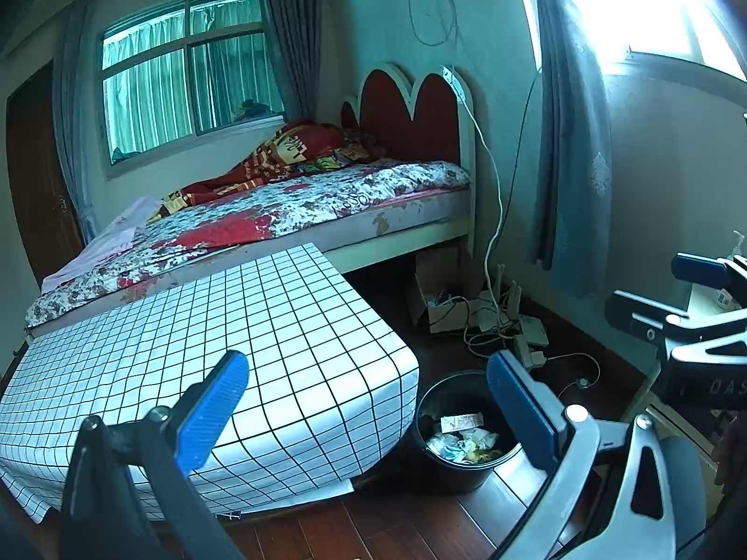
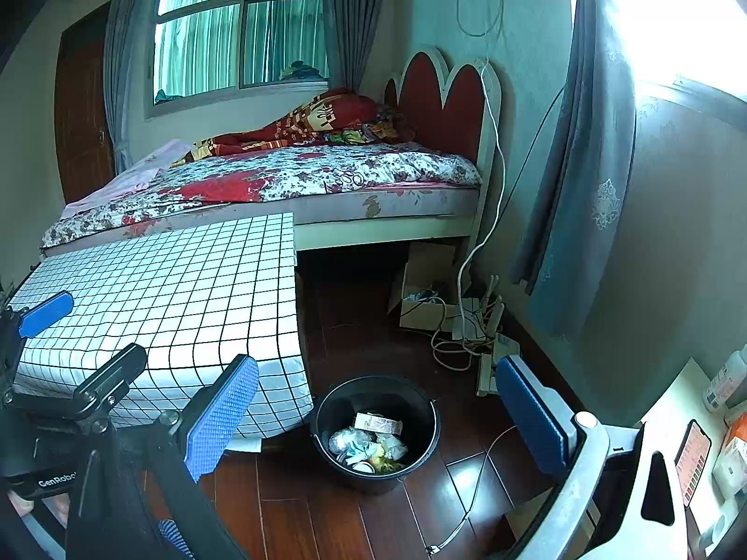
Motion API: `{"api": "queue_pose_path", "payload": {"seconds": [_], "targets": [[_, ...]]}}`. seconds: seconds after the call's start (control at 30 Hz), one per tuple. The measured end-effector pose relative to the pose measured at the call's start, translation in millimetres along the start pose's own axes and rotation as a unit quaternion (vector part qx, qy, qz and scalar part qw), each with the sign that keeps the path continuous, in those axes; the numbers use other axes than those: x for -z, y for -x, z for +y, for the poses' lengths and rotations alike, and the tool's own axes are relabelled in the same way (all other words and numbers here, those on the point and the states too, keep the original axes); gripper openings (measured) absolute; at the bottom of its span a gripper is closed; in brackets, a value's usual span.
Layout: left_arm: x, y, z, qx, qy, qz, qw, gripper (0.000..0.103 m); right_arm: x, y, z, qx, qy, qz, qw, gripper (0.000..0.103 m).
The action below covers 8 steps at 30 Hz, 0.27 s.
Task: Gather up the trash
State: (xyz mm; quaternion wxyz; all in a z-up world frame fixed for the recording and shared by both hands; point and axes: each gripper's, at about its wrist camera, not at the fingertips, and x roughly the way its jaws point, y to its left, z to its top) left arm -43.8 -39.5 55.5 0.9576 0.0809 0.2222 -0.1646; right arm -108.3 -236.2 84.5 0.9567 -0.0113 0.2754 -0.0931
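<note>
A black bin (image 1: 460,471) (image 2: 376,478) stands on the wooden floor beside a table covered with a checked cloth (image 1: 196,354) (image 2: 158,298). Inside it lies crumpled trash (image 1: 462,441) (image 2: 369,445): paper, wrappers and a printed slip. My left gripper (image 1: 369,413) is open, its blue pads wide apart with nothing between them; the bin shows just left of its right pad. My right gripper (image 2: 378,413) is open too, held above the bin. The other gripper shows at the edge of each view (image 1: 691,322) (image 2: 56,364).
A bed (image 1: 280,214) (image 2: 289,177) with a red headboard stands behind the table. A cardboard box, power strip and tangled cables (image 1: 490,322) (image 2: 457,326) lie on the floor by the curtain. A side surface (image 2: 700,443) at right holds a phone and bottles.
</note>
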Motion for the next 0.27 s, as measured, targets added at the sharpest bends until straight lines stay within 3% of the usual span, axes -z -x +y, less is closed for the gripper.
{"api": "queue_pose_path", "payload": {"seconds": [0.27], "targets": [[0.9, 1.4, -0.7, 0.003, 0.006, -0.010, 0.9999, 0.102, 2.8, -0.3, -1.9, 0.000, 0.000, 0.001, 1.000, 0.102]]}}
